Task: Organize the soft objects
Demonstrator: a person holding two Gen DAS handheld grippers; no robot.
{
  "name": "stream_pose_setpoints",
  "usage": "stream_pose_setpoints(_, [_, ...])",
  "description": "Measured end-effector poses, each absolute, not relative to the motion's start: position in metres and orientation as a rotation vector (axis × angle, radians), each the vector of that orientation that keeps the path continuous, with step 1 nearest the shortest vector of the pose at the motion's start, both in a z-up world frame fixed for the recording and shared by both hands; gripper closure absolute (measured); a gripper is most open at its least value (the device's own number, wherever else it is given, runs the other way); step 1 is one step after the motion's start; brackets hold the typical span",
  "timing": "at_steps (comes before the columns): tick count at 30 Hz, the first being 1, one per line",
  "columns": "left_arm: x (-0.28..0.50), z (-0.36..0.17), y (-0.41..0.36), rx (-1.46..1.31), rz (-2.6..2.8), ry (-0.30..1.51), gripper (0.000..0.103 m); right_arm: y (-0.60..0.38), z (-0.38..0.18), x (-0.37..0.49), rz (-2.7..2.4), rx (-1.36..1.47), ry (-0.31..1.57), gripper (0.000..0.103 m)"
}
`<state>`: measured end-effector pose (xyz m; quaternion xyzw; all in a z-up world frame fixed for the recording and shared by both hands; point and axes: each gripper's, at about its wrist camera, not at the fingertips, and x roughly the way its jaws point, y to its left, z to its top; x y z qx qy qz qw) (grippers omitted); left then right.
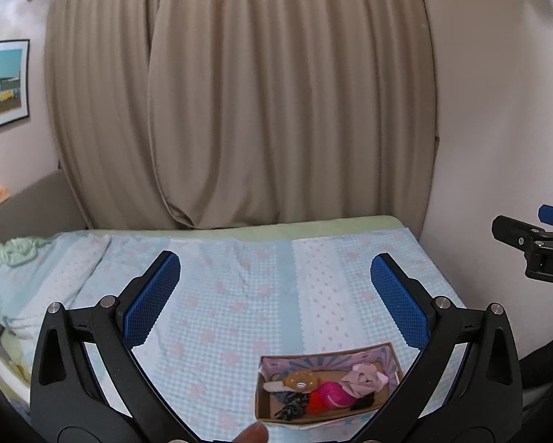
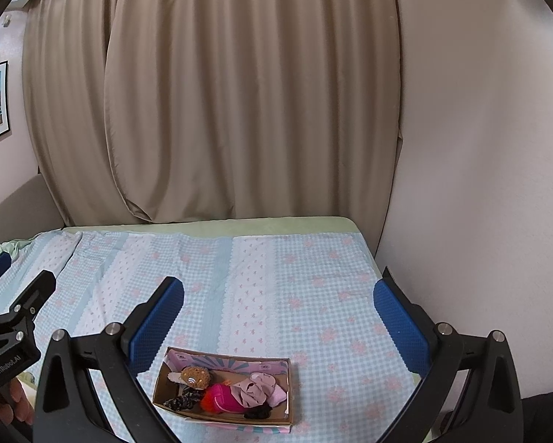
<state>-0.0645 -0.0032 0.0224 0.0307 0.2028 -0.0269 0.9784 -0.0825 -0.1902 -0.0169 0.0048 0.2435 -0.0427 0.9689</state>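
Both grippers are held raised above the bed, well apart from the work. The left gripper point(image 1: 275, 295) is spread wide with nothing between its blue pads point(image 1: 400, 302); the right gripper point(image 2: 278, 319) is likewise fully spread and empty.

The soft objects are seen gathered in a shallow cardboard box point(image 2: 289, 398) resting on the checked bedspread point(image 2: 331, 295), near the front edge. Inside the box are noted: a brown plush piece point(image 2: 195, 375), a bright pink item point(image 2: 223, 395) with a red-orange end, a pale pink cloth point(image 2: 258, 387) bunched up, and dark braided or knotted pieces point(image 2: 182, 401).

No loose soft item is seen on the spread outside the box. The collection step is judged largely done. Whether further sorting within the box is intended cannot be told.
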Motion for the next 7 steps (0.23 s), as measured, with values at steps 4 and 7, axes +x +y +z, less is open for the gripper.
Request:
stream_pose_setpoints(4, [-0.0656,0.0212,-0.0062,0.076,-0.064,0.407,0.0,-0.1904,-0.0153,-0.0828,-0.091,0.016,0.5,0.0])
stream_pose_setpoints(7, [-0.0649,0.0198,-0.0078,0.072,-0.072,0.41,0.0,-0.1924,-0.0169,-0.0805,-0.093,0.017,0.512,0.0])
